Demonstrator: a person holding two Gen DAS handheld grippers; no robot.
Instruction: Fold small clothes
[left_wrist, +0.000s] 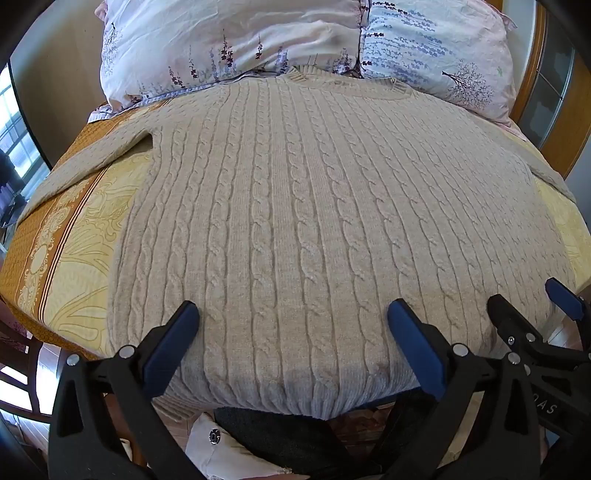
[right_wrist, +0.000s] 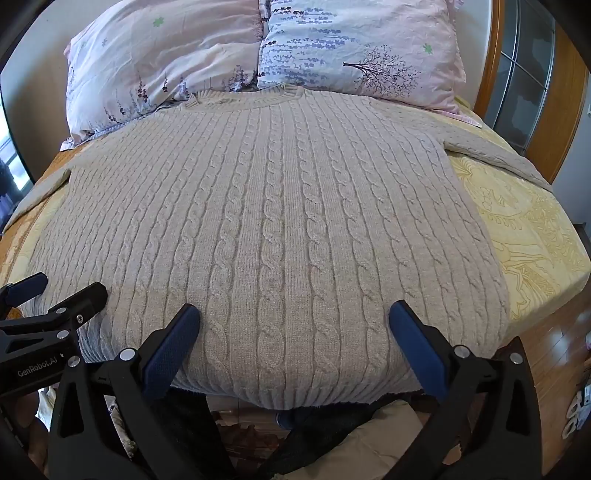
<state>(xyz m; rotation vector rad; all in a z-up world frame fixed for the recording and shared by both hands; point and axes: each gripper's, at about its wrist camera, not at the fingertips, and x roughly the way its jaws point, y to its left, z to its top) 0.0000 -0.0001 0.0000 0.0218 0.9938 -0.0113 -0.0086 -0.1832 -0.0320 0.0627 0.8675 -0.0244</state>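
A beige cable-knit sweater (left_wrist: 295, 221) lies flat and spread out on the bed, collar toward the pillows, hem hanging a little over the near edge; it fills the right wrist view too (right_wrist: 273, 229). Its left sleeve (left_wrist: 85, 166) and right sleeve (right_wrist: 495, 147) stretch out sideways. My left gripper (left_wrist: 293, 314) is open and empty above the hem. My right gripper (right_wrist: 295, 314) is open and empty above the hem, to the right of the left one. The right gripper shows in the left wrist view (left_wrist: 528, 299), and the left gripper shows in the right wrist view (right_wrist: 62, 288).
Two floral pillows (left_wrist: 229, 40) (right_wrist: 362, 48) lie at the head of the bed. A yellow and orange patterned sheet (left_wrist: 74, 251) (right_wrist: 535, 236) covers the bed. A wooden headboard (right_wrist: 495, 55) stands at the right. More clothes (left_wrist: 236, 450) lie below the near edge, over wooden floor (right_wrist: 554, 354).
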